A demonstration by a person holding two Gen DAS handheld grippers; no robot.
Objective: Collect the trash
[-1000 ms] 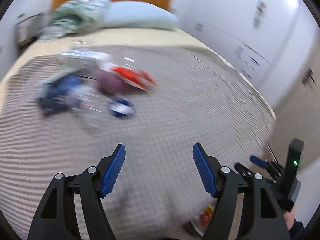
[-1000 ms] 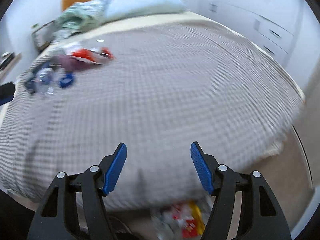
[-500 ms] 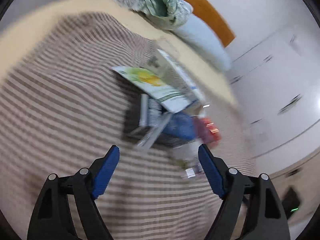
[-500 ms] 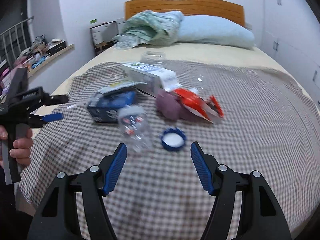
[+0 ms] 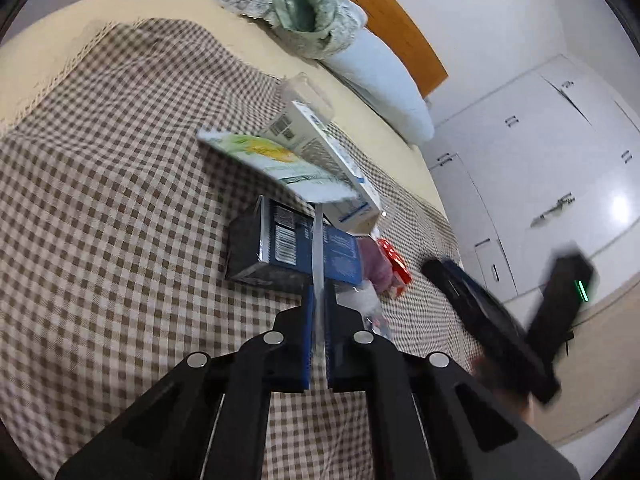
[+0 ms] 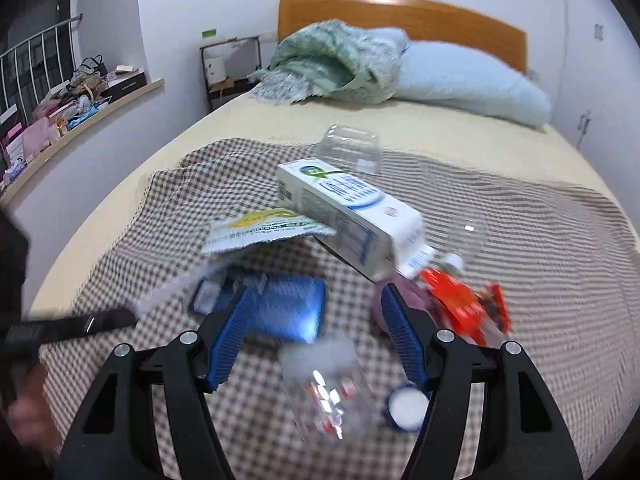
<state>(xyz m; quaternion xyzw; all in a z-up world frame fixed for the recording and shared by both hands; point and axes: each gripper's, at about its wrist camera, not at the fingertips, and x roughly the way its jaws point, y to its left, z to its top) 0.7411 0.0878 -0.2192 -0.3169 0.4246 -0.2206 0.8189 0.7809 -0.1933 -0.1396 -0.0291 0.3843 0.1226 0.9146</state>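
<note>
Trash heaped on checked blanket: white carton (image 6: 352, 220) tilted, resting over flat green-yellow sachet (image 6: 264, 228); dark blue box (image 6: 276, 312) lying flat beneath. Clear plastic cup (image 6: 352, 152) behind the carton; crumpled red wrapper (image 6: 464, 304), clear bottle (image 6: 324, 384) on its side, blue cap (image 6: 406, 406) just beside it.

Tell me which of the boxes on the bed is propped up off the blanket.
The white box. One end rests on the other trash, so it tilts, while the blue box lies flat on the checked blanket.

Left gripper (image 5: 318, 316) clamped on silvery wrapper (image 5: 280, 160) edge, above blue box (image 5: 280, 240).
</note>
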